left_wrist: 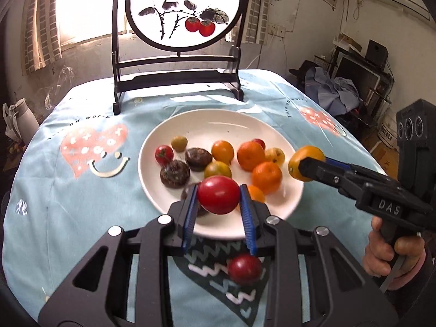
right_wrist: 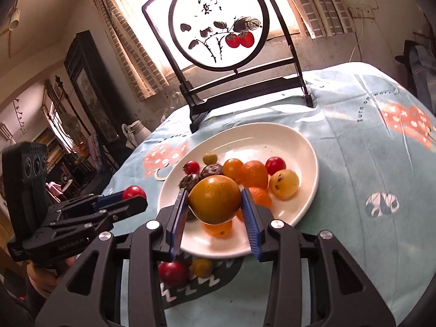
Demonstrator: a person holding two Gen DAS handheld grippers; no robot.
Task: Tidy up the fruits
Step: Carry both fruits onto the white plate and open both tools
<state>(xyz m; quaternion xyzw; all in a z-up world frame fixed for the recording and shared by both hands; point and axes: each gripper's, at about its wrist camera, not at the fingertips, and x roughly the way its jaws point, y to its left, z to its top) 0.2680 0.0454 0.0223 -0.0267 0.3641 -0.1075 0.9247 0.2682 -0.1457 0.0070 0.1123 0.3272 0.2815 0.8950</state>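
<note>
A white plate on the blue tablecloth holds several fruits: oranges, small red tomatoes, yellow fruits and dark brown ones. My left gripper is shut on a red tomato above the plate's near rim; it also shows in the right wrist view. My right gripper is shut on a yellow-orange fruit over the plate's near side; in the left wrist view that fruit hangs at the plate's right rim. A red tomato and a small yellow fruit lie on the cloth in front of the plate.
A black-framed round painted screen stands on the table behind the plate. A white jug stands off the table's left edge. Cluttered shelves and clothes are at the right beyond the table.
</note>
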